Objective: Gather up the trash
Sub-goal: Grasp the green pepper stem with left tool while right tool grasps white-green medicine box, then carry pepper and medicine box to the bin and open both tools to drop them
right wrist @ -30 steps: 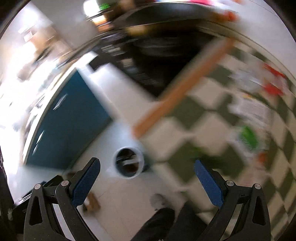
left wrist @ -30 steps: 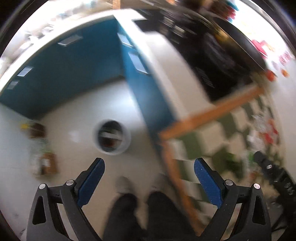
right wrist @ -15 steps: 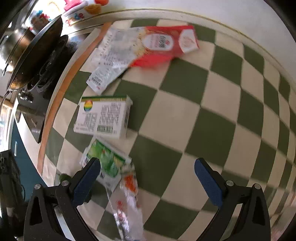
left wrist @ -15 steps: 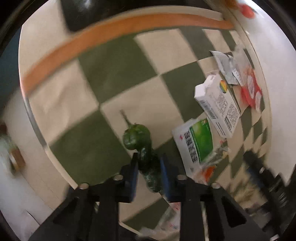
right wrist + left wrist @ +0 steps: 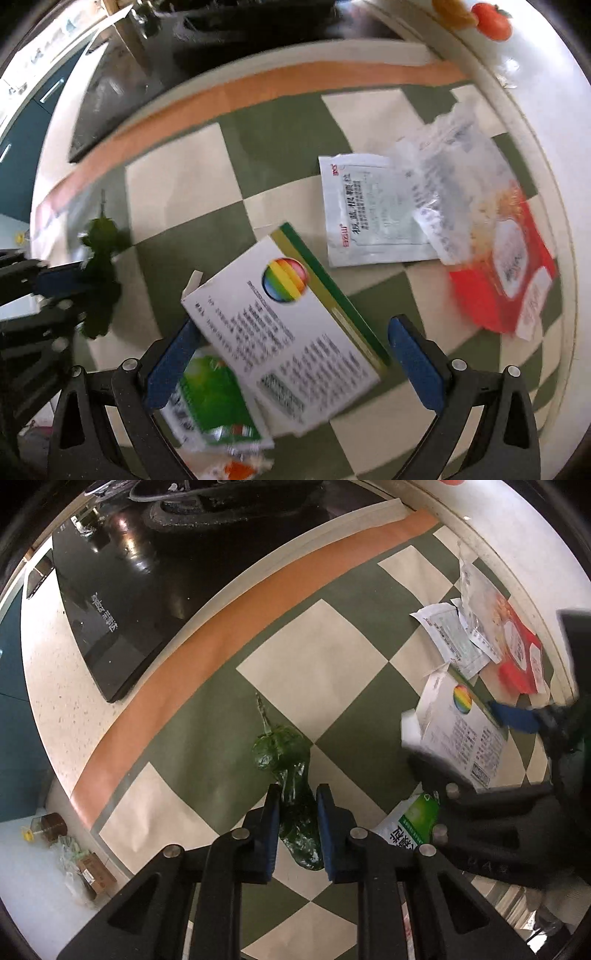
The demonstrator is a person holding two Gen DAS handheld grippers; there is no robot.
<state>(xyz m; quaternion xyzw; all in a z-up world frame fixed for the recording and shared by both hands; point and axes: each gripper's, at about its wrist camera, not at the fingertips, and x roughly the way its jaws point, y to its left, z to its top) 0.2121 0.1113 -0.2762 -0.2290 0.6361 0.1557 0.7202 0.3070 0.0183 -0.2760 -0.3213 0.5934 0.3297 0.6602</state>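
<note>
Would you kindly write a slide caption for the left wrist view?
Left gripper shut on a green wrapper over the checkered mat, right gripper at the white box.

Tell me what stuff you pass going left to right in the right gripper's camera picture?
Green pepper held by the left gripper → green packet → white box with rainbow circle → white sachet → red snack bag.
</note>
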